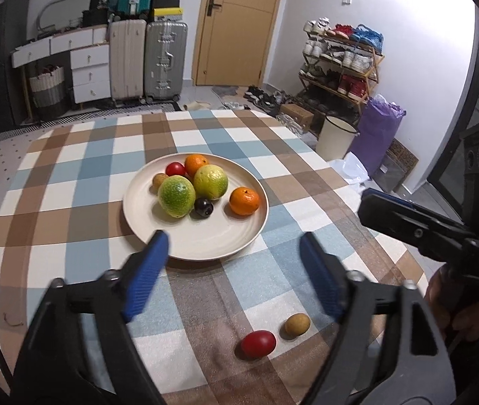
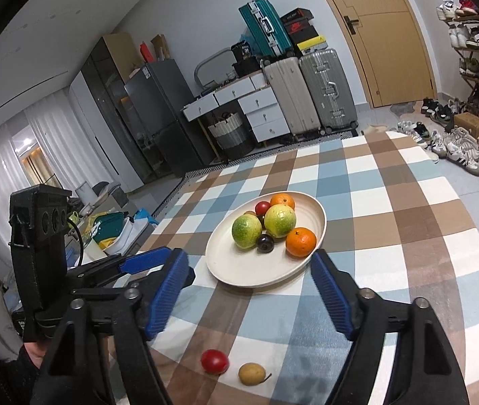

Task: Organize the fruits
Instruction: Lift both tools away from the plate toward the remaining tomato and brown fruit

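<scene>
A cream plate [image 1: 205, 239] [image 2: 239, 270] on the checked tablecloth holds two green fruits [image 1: 176, 195], two oranges [image 1: 244, 200], a red tomato [image 1: 175, 168], a dark plum [image 1: 203, 207] and a small brown fruit [image 1: 159, 180]. A loose red tomato [image 1: 258, 344] [image 2: 214, 361] and a small brown fruit [image 1: 297, 324] [image 2: 251, 373] lie on the cloth near me. My left gripper [image 1: 232, 246] is open and empty above the plate's near rim. My right gripper [image 2: 249, 266] is open and empty, also short of the plate; it shows at the left wrist view's right edge [image 1: 408, 222].
The round table's edge [image 1: 391, 236] curves off on the right. Beyond it stand suitcases [image 1: 165, 60], a drawer unit [image 1: 89, 71], a shoe rack [image 1: 340, 60], a white bin [image 1: 335, 136] and a door [image 1: 236, 23].
</scene>
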`<state>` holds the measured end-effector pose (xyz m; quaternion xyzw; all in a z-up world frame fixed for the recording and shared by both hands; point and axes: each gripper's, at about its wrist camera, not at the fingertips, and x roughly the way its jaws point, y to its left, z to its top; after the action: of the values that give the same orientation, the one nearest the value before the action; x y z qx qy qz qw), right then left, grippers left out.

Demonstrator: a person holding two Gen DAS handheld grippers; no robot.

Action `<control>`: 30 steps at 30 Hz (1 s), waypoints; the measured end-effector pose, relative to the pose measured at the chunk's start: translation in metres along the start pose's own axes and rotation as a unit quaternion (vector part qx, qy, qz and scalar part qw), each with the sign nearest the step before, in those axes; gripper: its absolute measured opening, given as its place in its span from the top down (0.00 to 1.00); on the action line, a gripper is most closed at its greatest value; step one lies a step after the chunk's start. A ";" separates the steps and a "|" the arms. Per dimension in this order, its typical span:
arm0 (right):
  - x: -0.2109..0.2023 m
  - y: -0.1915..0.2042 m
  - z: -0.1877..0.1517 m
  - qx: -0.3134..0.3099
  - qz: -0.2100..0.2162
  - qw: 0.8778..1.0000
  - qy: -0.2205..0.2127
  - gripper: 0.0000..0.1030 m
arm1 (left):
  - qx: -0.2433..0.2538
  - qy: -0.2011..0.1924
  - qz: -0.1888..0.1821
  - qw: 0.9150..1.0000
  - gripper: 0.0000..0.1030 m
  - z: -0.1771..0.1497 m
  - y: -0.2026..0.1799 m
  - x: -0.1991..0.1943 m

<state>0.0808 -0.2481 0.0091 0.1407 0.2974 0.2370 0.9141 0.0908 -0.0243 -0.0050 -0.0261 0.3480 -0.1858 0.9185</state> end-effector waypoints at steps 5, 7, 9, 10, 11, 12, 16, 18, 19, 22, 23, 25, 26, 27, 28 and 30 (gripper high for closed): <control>-0.015 0.007 -0.008 -0.006 -0.007 1.000 -0.006 0.17 | -0.003 -0.003 0.005 1.000 0.15 -0.007 -0.003 -0.013; -0.019 0.009 -0.013 -0.008 -0.012 1.000 -0.008 0.12 | -0.006 -0.005 0.018 1.000 0.01 -0.011 -0.004 -0.017; -0.023 0.010 -0.018 -0.013 -0.014 1.000 -0.004 0.11 | -0.007 -0.013 0.026 1.000 0.01 -0.017 -0.005 -0.022; -0.024 0.011 -0.021 -0.016 -0.016 1.000 -0.002 0.10 | -0.006 -0.014 0.025 1.000 0.01 -0.021 -0.006 -0.025; -0.026 0.011 -0.024 -0.019 -0.019 1.000 -0.001 0.08 | -0.006 -0.014 0.025 1.000 0.01 -0.022 -0.006 -0.025; -0.029 0.012 -0.027 -0.021 -0.020 1.000 -0.001 0.06 | -0.005 -0.013 0.026 1.000 0.01 -0.024 -0.006 -0.025; -0.035 0.014 -0.038 -0.027 -0.026 0.999 0.000 0.04 | -0.009 -0.005 0.032 0.999 0.01 -0.036 -0.005 -0.027; -0.035 0.015 -0.043 -0.030 -0.030 0.999 0.004 0.04 | -0.014 0.001 0.033 0.999 0.01 -0.042 -0.004 -0.024; -0.035 0.015 -0.046 -0.032 -0.031 0.999 0.005 0.04 | -0.016 0.005 0.034 0.999 0.01 -0.045 -0.003 -0.022; -0.035 0.018 -0.053 -0.042 -0.038 0.998 0.009 0.04 | -0.025 0.018 0.031 0.999 0.01 -0.056 0.000 -0.017; -0.034 0.019 -0.056 -0.046 -0.041 0.998 0.011 0.04 | -0.027 0.024 0.030 0.999 0.01 -0.060 0.001 -0.015; -0.033 0.021 -0.062 -0.053 -0.046 0.997 0.014 0.04 | -0.029 0.032 0.031 0.999 0.01 -0.067 0.002 -0.010; -0.031 0.022 -0.065 -0.057 -0.050 0.997 0.016 0.04 | -0.030 0.039 0.032 0.998 0.01 -0.071 0.002 -0.007; -0.029 0.022 -0.069 -0.060 -0.052 0.997 0.020 0.03 | -0.031 0.044 0.033 0.998 0.01 -0.074 0.002 -0.005; -0.029 0.022 -0.070 -0.060 -0.053 0.997 0.022 0.03 | -0.031 0.048 0.033 0.998 0.01 -0.077 0.003 -0.002; -0.027 0.021 -0.076 -0.060 -0.055 0.996 0.029 0.03 | -0.032 0.059 0.035 0.997 0.01 -0.084 0.004 0.004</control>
<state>0.0083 -0.2352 -0.0295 0.0621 0.3161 0.2076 0.9237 0.0403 -0.0154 -0.0711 -0.0323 0.4083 -0.1430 0.9010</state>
